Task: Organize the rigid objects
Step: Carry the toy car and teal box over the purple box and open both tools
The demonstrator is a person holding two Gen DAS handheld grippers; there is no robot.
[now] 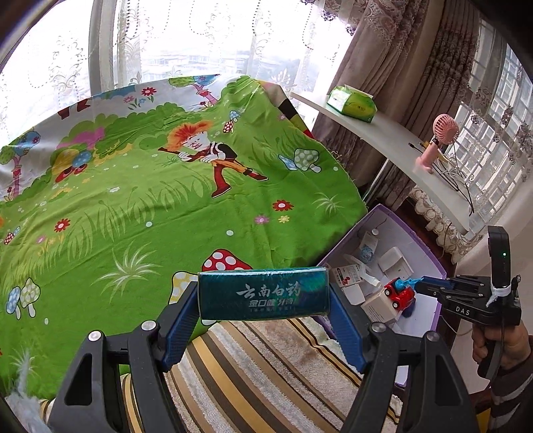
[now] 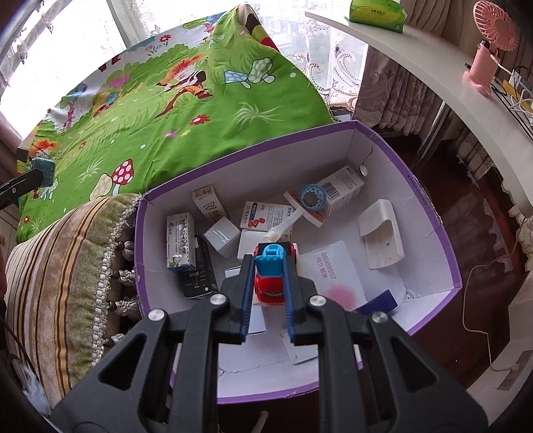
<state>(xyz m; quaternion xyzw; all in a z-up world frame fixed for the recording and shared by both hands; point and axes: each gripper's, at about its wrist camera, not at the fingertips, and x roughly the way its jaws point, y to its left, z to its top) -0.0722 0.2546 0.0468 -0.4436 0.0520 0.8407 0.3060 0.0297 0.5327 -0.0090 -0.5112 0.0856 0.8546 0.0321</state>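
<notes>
My left gripper (image 1: 263,296) is shut on a dark teal toothpaste box (image 1: 263,294) with white Chinese lettering, held crosswise over the edge of a green cartoon cloth (image 1: 150,186). That box also shows far left in the right wrist view (image 2: 45,171). My right gripper (image 2: 270,263) is shut on a red and blue toy car (image 2: 271,278), held inside a purple cardboard box (image 2: 429,206). In the left wrist view the right gripper (image 1: 416,286) and the car (image 1: 399,293) are over the same purple box (image 1: 429,253). Several small medicine cartons (image 2: 181,239) lie in it.
A striped cushion (image 2: 56,283) lies left of the purple box. A white shelf (image 2: 433,70) at the right carries a green tissue pack (image 2: 378,13) and a pink fan (image 2: 486,56). In the box are a blue ring (image 2: 313,197) and a white holder (image 2: 383,238).
</notes>
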